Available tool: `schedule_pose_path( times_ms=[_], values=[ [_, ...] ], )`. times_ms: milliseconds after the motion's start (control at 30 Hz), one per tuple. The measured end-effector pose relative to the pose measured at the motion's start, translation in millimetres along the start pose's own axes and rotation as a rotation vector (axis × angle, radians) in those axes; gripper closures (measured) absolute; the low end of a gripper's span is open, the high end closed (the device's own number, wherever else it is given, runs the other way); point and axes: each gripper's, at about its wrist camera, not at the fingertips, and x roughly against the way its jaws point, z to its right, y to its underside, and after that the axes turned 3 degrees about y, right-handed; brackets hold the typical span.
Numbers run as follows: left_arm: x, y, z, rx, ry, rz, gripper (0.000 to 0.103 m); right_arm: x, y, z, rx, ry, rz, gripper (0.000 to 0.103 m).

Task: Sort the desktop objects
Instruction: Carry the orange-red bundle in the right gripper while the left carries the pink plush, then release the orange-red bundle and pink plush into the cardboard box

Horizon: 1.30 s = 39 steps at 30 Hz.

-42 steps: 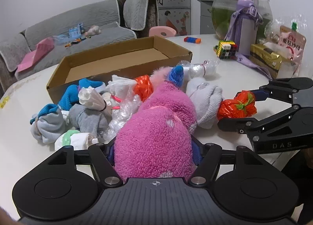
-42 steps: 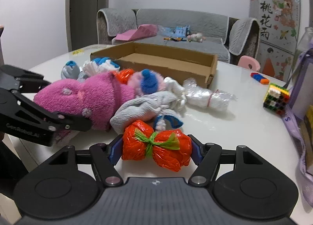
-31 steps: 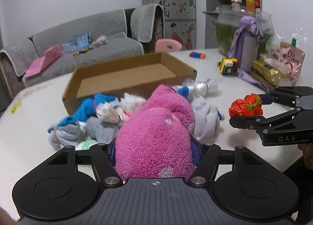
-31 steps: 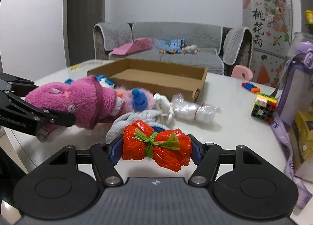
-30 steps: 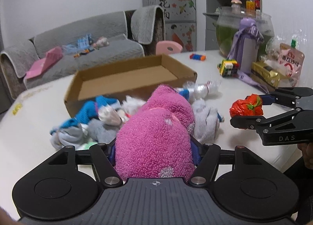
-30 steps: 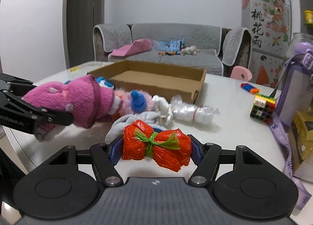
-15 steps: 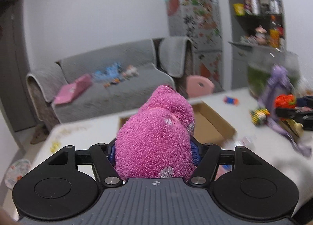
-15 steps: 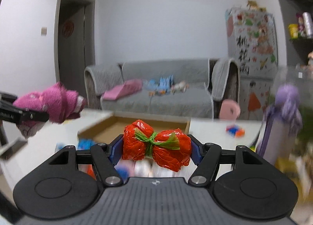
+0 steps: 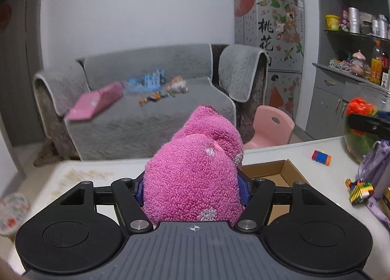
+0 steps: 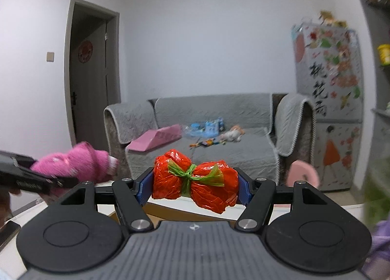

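My left gripper (image 9: 193, 188) is shut on a fluffy pink sock bundle (image 9: 195, 177) and holds it high above the white table (image 9: 324, 170). The corner of the open cardboard box (image 9: 280, 172) shows just behind the bundle. My right gripper (image 10: 193, 188) is shut on a red plastic bag bundle (image 10: 195, 182) tied with a green strip, also lifted. The pink bundle shows at the left of the right wrist view (image 10: 80, 165). The red bundle shows at the right edge of the left wrist view (image 9: 359, 107). The pile of bundles on the table is out of view.
A coloured block cube (image 9: 360, 190), a small block toy (image 9: 321, 157) and a purple bottle strap (image 9: 375, 158) lie on the table's right side. A grey sofa (image 9: 146, 114), a pink chair (image 9: 273, 129) and a decorated fridge (image 9: 270, 48) stand beyond the table.
Both grippers have risen well above the table with their bundles. The pile of bundles has dropped out of view and the views now look toward the sofa.
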Motion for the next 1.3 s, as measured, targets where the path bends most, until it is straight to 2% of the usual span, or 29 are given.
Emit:
schedule_pose_path(
  times_ms=[233,433,633,667,867,1000,1067,1133,1200,1300],
  values=[
    [-67,32,-5,0.041,0.003,-0.063,0.032,-64,44,-19,0.018,-0.036,-0.155,0.040],
    [-101,51,-9,0.026,-0.005,-0.178,0.032,-89,80,-19,0.007,-0.011,-0.254,0.040],
    [-108,59,-9,0.023,-0.019,-0.228,0.032,-81,92,-33,0.024,-0.017,-0.304,0.040],
    [-108,60,-9,0.022,-0.019,-0.230,0.032,-86,83,-36,0.024,-0.016,-0.310,0.040],
    [-114,62,-4,0.007,-0.015,-0.249,0.031,-96,85,-37,0.026,-0.012,-0.346,0.040],
    [-114,60,-2,0.001,-0.015,-0.239,0.023,-99,88,-38,0.030,-0.013,-0.365,0.038],
    [-110,57,-1,-0.004,-0.014,-0.221,0.015,-97,88,-39,0.037,-0.006,-0.358,0.036],
    [-107,55,1,-0.005,-0.008,-0.206,0.015,-96,87,-38,0.034,-0.008,-0.353,0.032],
    [-105,54,2,-0.004,-0.007,-0.204,0.014,-95,86,-37,0.032,-0.007,-0.341,0.023],
    [-95,50,1,-0.009,-0.006,-0.190,0.014,-91,83,-37,0.030,-0.001,-0.325,0.021]
  ],
)
